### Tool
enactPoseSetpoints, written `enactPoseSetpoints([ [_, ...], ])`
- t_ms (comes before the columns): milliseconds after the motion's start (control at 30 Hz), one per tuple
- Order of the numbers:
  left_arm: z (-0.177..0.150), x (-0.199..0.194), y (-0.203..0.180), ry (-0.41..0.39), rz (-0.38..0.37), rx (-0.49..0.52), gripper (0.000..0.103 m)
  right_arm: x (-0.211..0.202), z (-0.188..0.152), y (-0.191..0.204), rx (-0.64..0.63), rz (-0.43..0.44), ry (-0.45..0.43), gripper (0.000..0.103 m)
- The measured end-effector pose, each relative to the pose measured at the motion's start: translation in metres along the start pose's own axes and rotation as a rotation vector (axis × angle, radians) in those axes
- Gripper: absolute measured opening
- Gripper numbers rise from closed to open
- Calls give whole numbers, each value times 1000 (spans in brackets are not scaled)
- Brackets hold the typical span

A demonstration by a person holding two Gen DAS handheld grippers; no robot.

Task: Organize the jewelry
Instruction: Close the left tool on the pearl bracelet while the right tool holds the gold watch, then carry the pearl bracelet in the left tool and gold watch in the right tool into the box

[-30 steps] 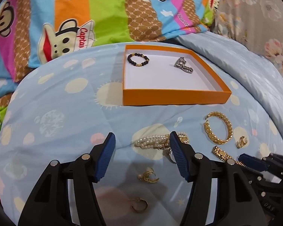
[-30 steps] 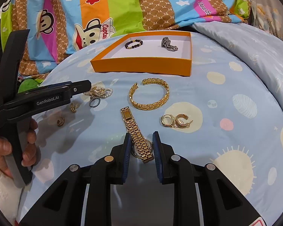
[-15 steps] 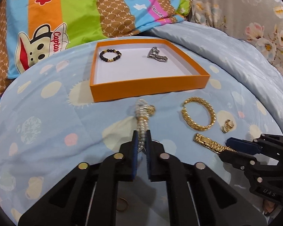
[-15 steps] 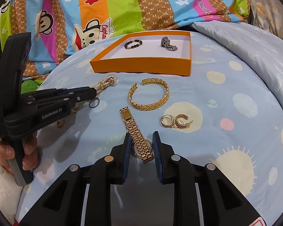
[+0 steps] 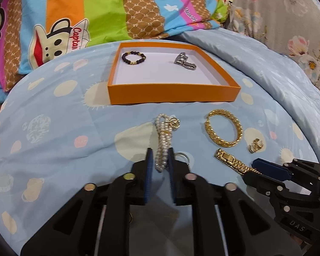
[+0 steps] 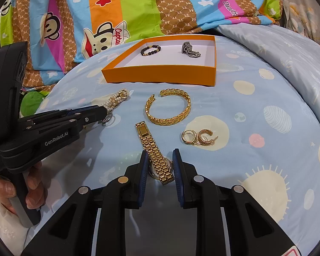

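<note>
Bed surface, blue patterned quilt [image 6: 256, 111], cartoon-print pillow [image 6: 121, 6] at the far side.

Left: left gripper [image 5: 160, 156], jaws opening, pearl bracelet [image 5: 163, 140] lying between them on the quilt; pad contact cannot be told. A hand [image 6: 17, 189] holds its handle.

Far centre: orange box [image 5: 172, 95], containing a dark beaded bracelet [image 5: 134, 58] at left and a silver piece [image 5: 184, 61] at right.

Near centre: gold bangle [image 6: 168, 107], open-ended, just near of the box. Gold watch [image 6: 154, 152] with its near end between the narrowly parted jaws of the right gripper [image 6: 159, 162]; grip uncertain.

Right: gold earrings [image 6: 198, 137], just beside the watch.
</note>
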State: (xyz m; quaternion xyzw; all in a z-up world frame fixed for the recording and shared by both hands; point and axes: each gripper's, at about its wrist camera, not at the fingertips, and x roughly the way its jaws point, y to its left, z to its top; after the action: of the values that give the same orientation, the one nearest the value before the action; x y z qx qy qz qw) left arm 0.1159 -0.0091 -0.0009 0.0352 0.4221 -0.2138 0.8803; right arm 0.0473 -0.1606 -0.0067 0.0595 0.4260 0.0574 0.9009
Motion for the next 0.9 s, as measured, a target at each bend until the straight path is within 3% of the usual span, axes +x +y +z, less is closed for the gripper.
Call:
enactPoseSetpoints([
  [233,0,4,-2,20,3,-4,19,0,0,0,1,-1,-1,22],
  [333,1,4,-2,14,-3,-11,13,0,0,0,1,-2,-3,22],
  [900,3,-29,-6,-85,-13,-55,4,-16,2,1,7,-8,-88,22],
])
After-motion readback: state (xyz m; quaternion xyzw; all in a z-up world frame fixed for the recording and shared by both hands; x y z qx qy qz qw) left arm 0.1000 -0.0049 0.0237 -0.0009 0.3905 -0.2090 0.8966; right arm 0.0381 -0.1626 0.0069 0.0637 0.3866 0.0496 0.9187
